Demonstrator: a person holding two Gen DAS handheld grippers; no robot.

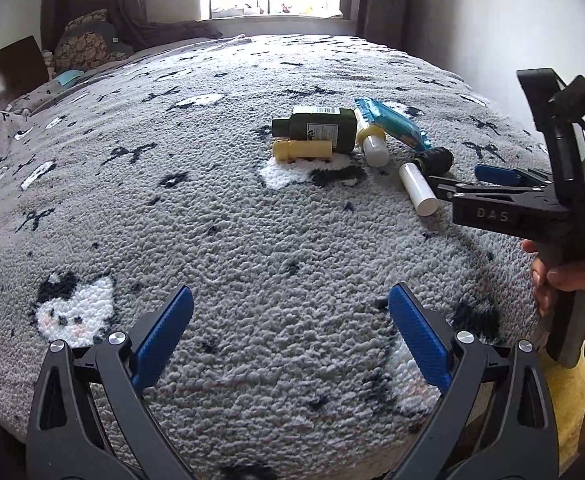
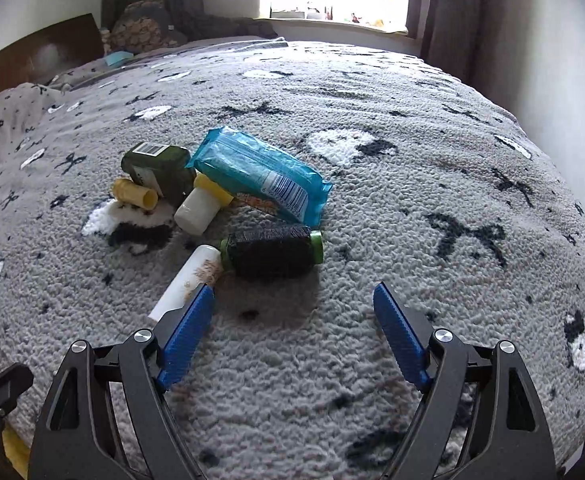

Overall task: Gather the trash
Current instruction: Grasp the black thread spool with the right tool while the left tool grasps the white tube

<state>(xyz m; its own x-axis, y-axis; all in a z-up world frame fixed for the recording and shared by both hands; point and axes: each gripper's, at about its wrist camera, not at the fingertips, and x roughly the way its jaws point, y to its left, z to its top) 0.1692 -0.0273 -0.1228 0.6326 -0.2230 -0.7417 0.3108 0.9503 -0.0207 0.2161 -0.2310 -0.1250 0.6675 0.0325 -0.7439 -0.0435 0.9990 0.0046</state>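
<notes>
Grey fleece with black bows and white cat faces covers the bed (image 1: 252, 240), and on it lies a small heap of trash. From the left wrist view, the left gripper (image 1: 291, 312) has its blue fingers (image 1: 164, 336) spread wide over bare blanket, nothing between them. The heap sits well ahead and to the right: a dark green bottle (image 1: 316, 126), a yellow tube (image 1: 302, 149) just in front of it, a white-capped bottle (image 1: 372, 146), a blue wrapper (image 1: 392, 122), a black spool (image 1: 436, 159) and a white tube (image 1: 416, 192). The right gripper (image 1: 452, 182) reaches in from the right edge, held by a hand (image 1: 564, 292), its tips just beside the near end of the white tube.

From the right wrist view, the right gripper (image 2: 293, 304) is likewise spread wide and empty. The white tube (image 2: 188, 280) lies just ahead and left of it, its long axis running from near left to far right, its near end passing behind the left finger (image 2: 184, 340). The black spool (image 2: 272, 250) lies crosswise just ahead of the gap, touching the tube's far end. The blue wrapper (image 2: 256, 172), white-capped bottle (image 2: 200, 208), yellow tube (image 2: 134, 194) and green bottle (image 2: 160, 168) cluster beyond.

The right hand looks far nearer the heap, so the first pick likely falls to it; the spool sits almost straight ahead, while the tube would call for a shift to the left.
</notes>
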